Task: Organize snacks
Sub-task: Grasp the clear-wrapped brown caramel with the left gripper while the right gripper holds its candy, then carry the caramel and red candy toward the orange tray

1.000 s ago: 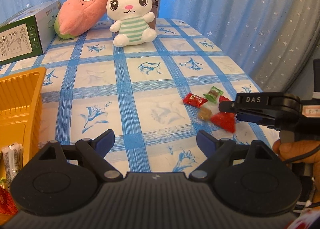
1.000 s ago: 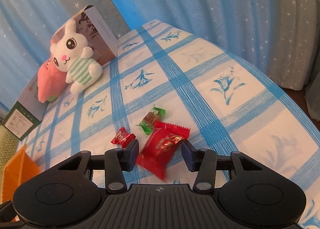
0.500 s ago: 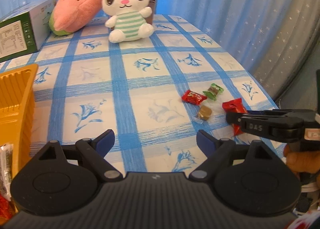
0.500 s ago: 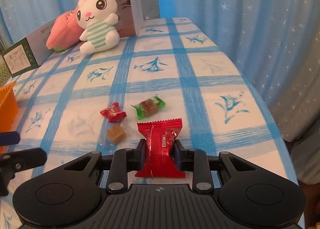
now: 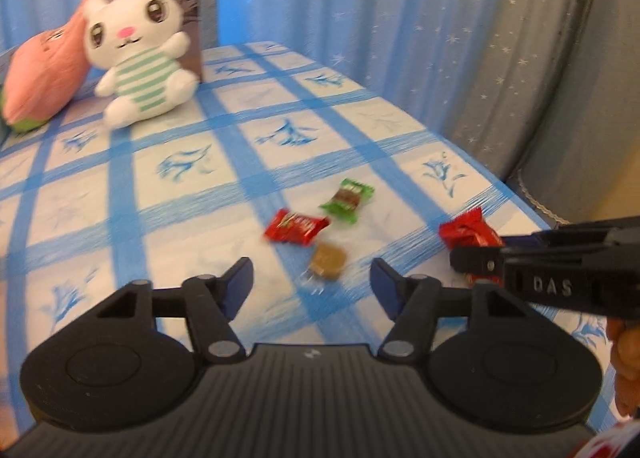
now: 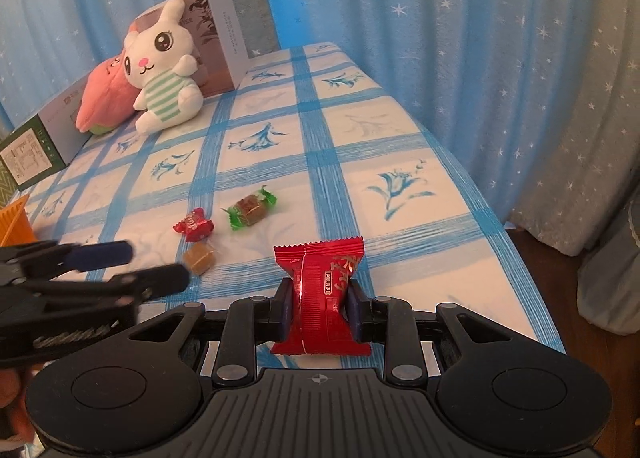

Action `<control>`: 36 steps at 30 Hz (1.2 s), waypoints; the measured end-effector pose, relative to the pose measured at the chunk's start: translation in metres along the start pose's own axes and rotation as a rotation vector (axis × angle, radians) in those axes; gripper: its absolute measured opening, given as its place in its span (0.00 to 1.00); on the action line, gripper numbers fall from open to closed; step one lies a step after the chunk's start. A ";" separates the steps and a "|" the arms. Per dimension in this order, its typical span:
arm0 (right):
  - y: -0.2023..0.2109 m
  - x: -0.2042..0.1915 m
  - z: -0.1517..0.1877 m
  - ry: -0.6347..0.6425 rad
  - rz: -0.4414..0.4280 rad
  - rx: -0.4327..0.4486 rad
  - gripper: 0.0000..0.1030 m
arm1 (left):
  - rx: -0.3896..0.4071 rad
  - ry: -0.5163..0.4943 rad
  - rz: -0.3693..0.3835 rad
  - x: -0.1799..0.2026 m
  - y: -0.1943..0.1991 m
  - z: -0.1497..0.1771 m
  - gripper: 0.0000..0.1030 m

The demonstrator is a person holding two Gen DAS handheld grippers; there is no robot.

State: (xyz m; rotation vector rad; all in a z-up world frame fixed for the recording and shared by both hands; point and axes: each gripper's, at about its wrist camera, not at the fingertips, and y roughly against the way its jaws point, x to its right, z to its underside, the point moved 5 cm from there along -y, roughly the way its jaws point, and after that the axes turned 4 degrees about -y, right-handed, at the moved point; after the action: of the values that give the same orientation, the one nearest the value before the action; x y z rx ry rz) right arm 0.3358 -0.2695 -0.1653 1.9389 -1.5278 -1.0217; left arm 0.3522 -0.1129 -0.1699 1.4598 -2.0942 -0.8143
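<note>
My right gripper (image 6: 320, 308) is shut on a red snack packet (image 6: 322, 282) and holds it upright above the near right part of the checked tablecloth (image 6: 360, 161). Three small candies lie loose on the cloth: a red one (image 5: 296, 226), a green one (image 5: 348, 199) and a brown one (image 5: 328, 260). My left gripper (image 5: 312, 286) points down at them. Its jaws are closing, and the brown candy sits just ahead of the gap with the pads clear of it. In the left wrist view the right gripper (image 5: 472, 258) comes in from the right with the red packet (image 5: 468, 232).
A white plush rabbit (image 6: 164, 69), a pink plush (image 6: 104, 101), a tall printed box (image 6: 220, 37) and a green box (image 6: 36, 145) stand along the far side. The corner of an orange tray (image 6: 14, 219) shows at the left. The table's right edge drops off beside a blue curtain (image 6: 480, 57).
The right gripper shut on the red packet and lifted it off the cloth. The left gripper swung right toward the candies, dropped closer, and its jaws narrowed; the orange tray left its view.
</note>
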 end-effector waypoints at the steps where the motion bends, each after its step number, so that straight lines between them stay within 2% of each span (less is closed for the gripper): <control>1: 0.000 0.001 0.001 -0.004 0.002 0.001 0.27 | -0.001 -0.017 0.001 0.003 -0.004 -0.002 0.50; 3: 0.000 0.004 0.002 -0.012 0.004 0.000 0.27 | -0.007 -0.042 0.001 0.006 -0.012 -0.003 0.42; 7: -0.001 0.010 0.003 -0.030 0.006 -0.006 0.27 | -0.016 -0.058 0.003 0.008 -0.022 -0.006 0.36; 11: -0.001 0.012 0.004 -0.036 0.006 -0.008 0.27 | -0.042 -0.079 0.013 0.012 -0.030 -0.003 0.23; 19: 0.003 0.008 0.002 -0.039 -0.005 -0.005 0.27 | -0.061 -0.072 -0.002 0.014 -0.019 0.004 0.18; 24: 0.011 0.000 0.000 -0.033 -0.020 -0.006 0.27 | -0.079 -0.018 0.017 0.015 0.000 0.018 0.18; 36: 0.064 -0.049 -0.008 0.034 -0.067 0.005 0.27 | -0.063 0.091 -0.032 0.005 0.081 0.037 0.18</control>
State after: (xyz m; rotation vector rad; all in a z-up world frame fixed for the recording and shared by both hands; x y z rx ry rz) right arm 0.2977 -0.2405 -0.1001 2.0132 -1.4571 -1.0080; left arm 0.2714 -0.0890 -0.1403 1.4731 -1.9659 -0.8033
